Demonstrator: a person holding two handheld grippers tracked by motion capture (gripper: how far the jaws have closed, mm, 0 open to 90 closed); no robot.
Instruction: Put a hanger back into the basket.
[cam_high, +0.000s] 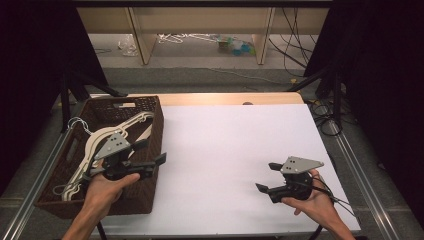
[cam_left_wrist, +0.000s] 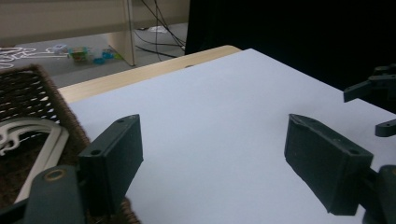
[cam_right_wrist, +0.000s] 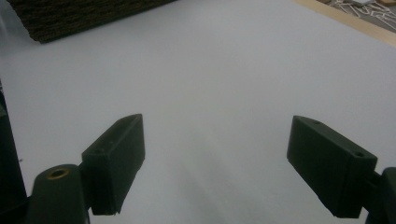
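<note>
A white sheet covers the wooden bench (cam_high: 235, 150). At its left edge sits a dark wicker basket (cam_high: 150, 130) holding pale clothes hangers (cam_high: 100, 140). The left tool (cam_high: 153, 152) hovers over the basket's right rim, jaws spread and empty. Well right of the basket, the right tool (cam_high: 266, 176) hangs above the bare sheet, jaws spread and empty too.

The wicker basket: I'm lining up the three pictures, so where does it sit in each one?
High view: wicker basket at left of the table, hangers inside.
Left gripper view: far left edge, beside the left jaw.
Right gripper view: top left corner.
Shared landmark: the white sheet that the basket borders.
</note>
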